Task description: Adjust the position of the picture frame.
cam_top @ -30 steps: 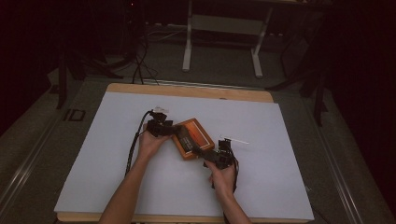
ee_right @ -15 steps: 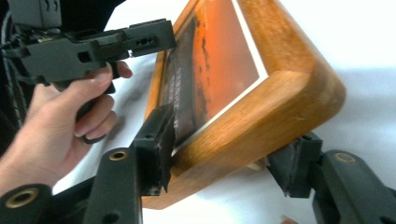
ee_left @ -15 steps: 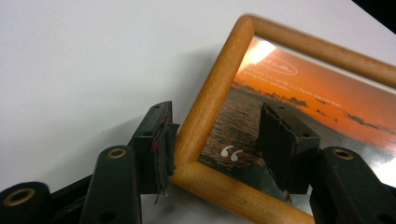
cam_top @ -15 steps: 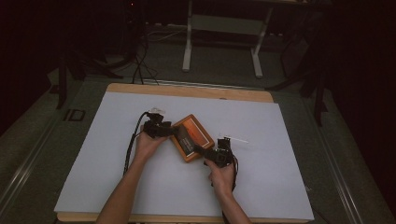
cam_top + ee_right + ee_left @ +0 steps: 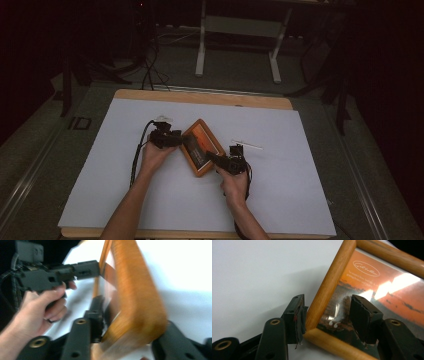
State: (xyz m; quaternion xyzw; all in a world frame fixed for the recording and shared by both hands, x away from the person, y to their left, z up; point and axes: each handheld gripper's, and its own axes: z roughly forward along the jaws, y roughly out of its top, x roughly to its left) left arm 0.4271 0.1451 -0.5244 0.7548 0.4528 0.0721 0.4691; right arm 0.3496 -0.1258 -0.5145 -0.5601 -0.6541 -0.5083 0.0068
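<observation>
A wooden picture frame with an orange photo lies at an angle on the white table cover. My left gripper stands open astride the frame's side rail. One pad touches the rail's outer edge and the other sits over the glass, clear of the rail. Its jaws have been closing slightly. My right gripper has been closing on the frame's near corner. In the blurred right gripper view its jaws sit against both sides of the wood.
A thin white strip lies on the white cover just right of the frame. The wooden table edge runs along the far side. Beyond it stand desk legs and floor cables.
The right gripper's jaws have drawn in around the frame's near corner. The frame and both hands have stayed about where they were.
</observation>
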